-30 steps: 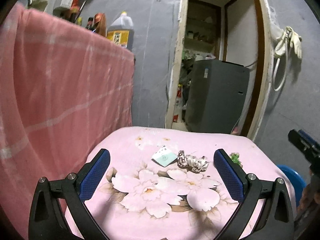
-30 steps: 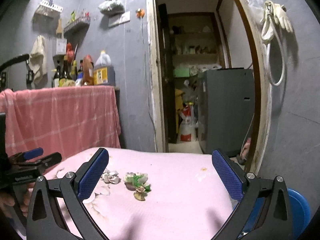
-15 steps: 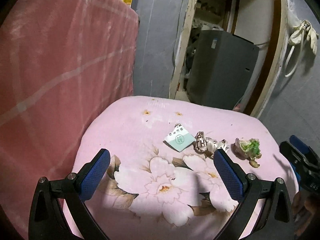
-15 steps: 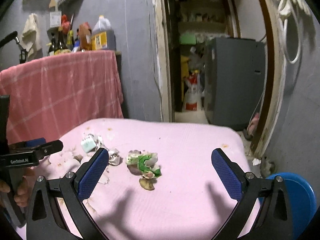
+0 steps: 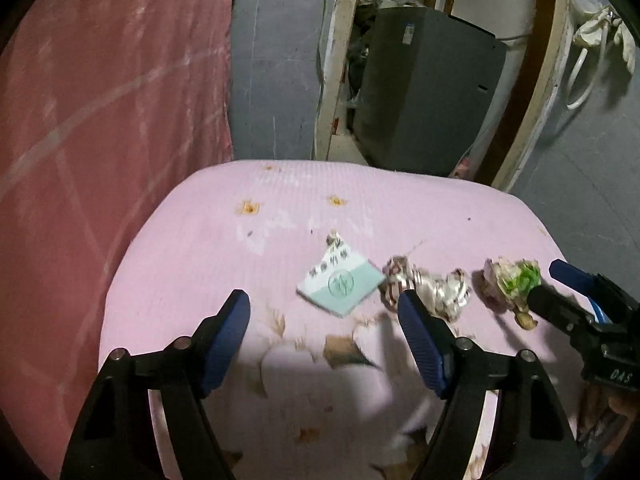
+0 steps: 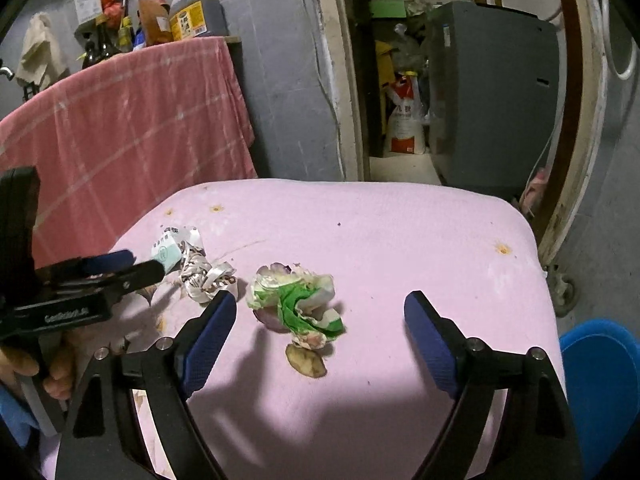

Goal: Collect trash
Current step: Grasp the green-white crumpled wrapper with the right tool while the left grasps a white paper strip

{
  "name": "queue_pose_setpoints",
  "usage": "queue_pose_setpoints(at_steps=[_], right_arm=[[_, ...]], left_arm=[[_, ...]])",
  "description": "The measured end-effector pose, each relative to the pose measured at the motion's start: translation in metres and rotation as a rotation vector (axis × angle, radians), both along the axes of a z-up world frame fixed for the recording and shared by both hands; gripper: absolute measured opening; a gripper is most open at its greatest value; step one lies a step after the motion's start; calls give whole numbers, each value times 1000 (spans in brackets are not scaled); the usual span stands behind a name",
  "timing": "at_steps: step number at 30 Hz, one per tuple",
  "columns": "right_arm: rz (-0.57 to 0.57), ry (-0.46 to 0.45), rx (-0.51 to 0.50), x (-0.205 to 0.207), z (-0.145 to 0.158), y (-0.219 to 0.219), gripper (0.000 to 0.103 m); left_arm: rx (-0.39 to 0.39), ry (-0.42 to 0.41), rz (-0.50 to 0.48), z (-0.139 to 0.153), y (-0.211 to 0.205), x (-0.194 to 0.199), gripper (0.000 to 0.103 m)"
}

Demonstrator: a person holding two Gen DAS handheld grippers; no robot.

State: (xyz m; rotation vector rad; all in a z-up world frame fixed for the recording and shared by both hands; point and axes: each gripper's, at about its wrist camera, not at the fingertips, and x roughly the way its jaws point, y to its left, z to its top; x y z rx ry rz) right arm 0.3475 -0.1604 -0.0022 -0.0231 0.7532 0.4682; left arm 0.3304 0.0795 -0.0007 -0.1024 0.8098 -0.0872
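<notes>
Both wide apart, left gripper facing flat teal-white packet, right gripper facing crumpled green-white wrapper; risk sliding thin packet across pink floral cloth.

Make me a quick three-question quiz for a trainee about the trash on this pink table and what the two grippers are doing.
1. True or false: the left gripper is shut on the white and teal packet.
2. Which trash piece lies between the right gripper's open fingers?
A. green and white crumpled wrapper
B. black-and-white printed crumpled wrapper
C. the packet
3. Fill in: the blue bin sits off the table's ____ side.

Key: 1 false; 2 A; 3 right.
</notes>
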Motion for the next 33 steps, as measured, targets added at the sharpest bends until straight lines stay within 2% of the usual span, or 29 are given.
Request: queue_pose_setpoints(at_steps=[5,8,10,12,14,16,18,21,25,28,31,33], right_arm=[[19,22,-13,6,-2,7,75],[38,34,-23,7,-5,10,63],[51,44,-21,8,-7,11,51],[57,48,-13,8,-8,11,48],[62,54,-6,8,-9,10,39],[61,58,0,8,-9,10,32],[57,55,6,7,-9,9,27],[59,51,16,5,-9,8,25],[62,40,30,2,-7,6,22],[62,23,44,-1,-5,3,22],[61,-14,71,-7,-1,-2,22],[56,-50,95,-12,4,-6,22]], left_arm=[[24,31,-25,-4,-3,17,69],[14,40,-35,-6,-3,23,58],[1,44,-44,-7,-2,24,51],[-4,45,-52,-7,-3,23,46],[-2,46,-63,-7,-5,25,42],[0,42,-74,-6,-7,24,30],[-1,45,-81,-7,-8,25,25],[-7,43,-82,-7,-9,22,16],[-14,32,-99,-6,-10,19,10],[-10,14,-125,-4,-16,14,2],[-13,-17,-129,0,-22,2,0],[-55,-64,-120,5,-21,-9,0]])
